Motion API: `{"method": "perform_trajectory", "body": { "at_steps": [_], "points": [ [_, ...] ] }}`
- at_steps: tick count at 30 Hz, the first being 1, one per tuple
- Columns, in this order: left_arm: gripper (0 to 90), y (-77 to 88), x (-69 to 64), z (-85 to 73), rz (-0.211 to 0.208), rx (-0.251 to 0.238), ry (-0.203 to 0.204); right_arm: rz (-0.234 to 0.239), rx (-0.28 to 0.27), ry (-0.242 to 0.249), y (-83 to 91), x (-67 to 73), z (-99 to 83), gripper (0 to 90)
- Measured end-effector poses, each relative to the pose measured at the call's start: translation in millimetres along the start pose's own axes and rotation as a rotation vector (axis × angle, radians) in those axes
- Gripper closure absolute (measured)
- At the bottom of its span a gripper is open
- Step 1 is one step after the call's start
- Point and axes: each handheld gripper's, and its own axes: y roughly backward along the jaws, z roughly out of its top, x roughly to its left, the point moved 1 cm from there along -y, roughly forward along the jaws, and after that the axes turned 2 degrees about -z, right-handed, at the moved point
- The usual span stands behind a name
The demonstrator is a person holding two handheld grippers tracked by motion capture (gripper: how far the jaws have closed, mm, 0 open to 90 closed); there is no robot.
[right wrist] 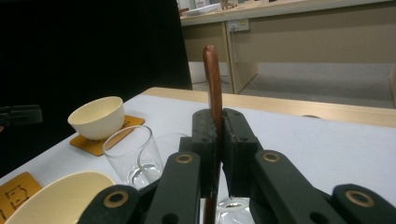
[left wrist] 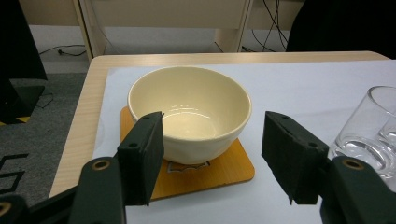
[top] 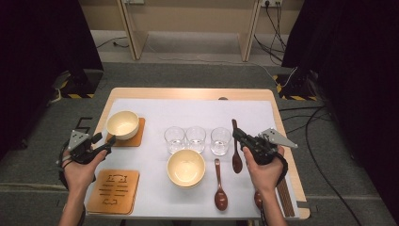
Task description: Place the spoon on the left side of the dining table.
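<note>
On your bench (top: 141, 93): three glasses (top: 195, 139), one loose spoon (top: 220, 185), a bare coaster (top: 113, 191), a middle bowl (top: 186, 168).

spoon (right wrist: 212, 79): bowl end hidden below the fingers (right wrist: 205, 140)
glass (left wrist: 373, 130): cut off by the right edge

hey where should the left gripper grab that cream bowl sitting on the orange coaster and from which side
Grip the rim of the bowl, one jaw inside and one outside the wall. The bowl stands upright on its coaster and looks wider than the left gripper opens, so spanning it seems unlikely. Coming from above on the near side, which faces the open jaws, looks easiest.
</note>
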Motion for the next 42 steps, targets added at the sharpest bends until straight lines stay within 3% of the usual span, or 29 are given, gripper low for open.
{"method": "perform_trajectory", "body": {
  "at_steps": [21,42],
  "points": [
    [38.0,4.7,-1.7,1.6,0.003,-0.011,-0.007,0.017,-0.048,0.014,-16.1,7.3,13.8,84.7],
    [37.8,4.2,-1.9,1.5,0.002,-0.011,-0.006,0.047,-0.059,0.040,-36.1,17.8,26.9,84.7]
  ]
}}
